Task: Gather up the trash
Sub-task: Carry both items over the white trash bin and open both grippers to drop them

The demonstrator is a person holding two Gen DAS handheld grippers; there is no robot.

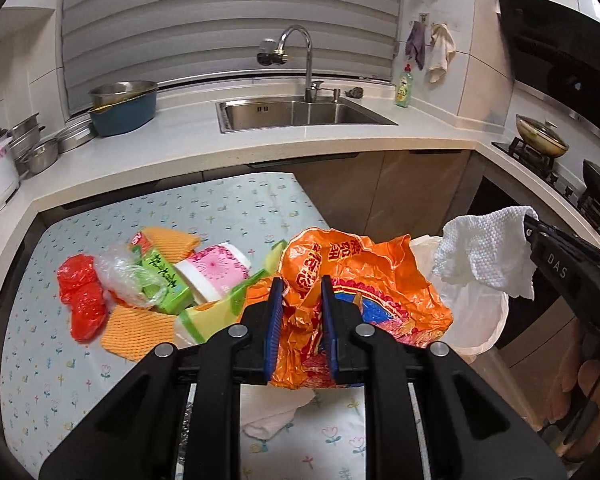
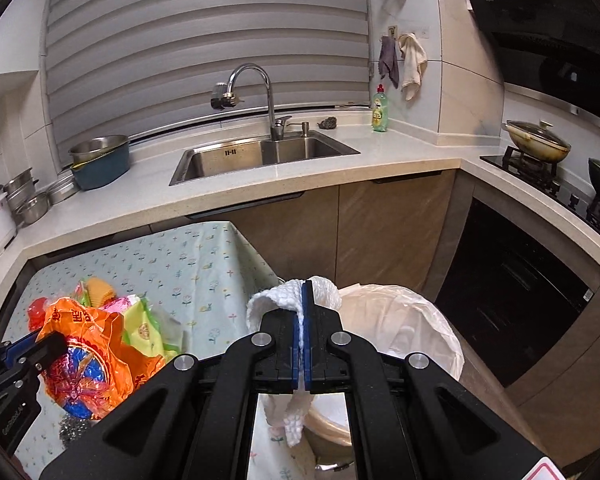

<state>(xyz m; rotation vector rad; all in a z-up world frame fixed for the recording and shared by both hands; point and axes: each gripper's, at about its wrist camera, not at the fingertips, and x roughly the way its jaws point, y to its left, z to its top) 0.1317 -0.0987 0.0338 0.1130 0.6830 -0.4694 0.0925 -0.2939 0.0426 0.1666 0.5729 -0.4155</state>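
While the left hand-held gripper (image 1: 300,304) pinches the crumpled orange plastic bag (image 1: 352,280) between its partly closed blue pads, just above the surface (image 1: 228,208), the right hand-held gripper (image 2: 303,320) has its pads pressed almost together on a white paper towel (image 2: 284,296), above the white-lined trash bin (image 2: 412,320).

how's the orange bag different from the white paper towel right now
The orange plastic bag is glossy, printed and crinkled; the white paper towel is plain, matte and dimpled. The bag is bulkier. The left hand-held gripper pinches the bag, the right hand-held gripper the towel. Both are lifted.
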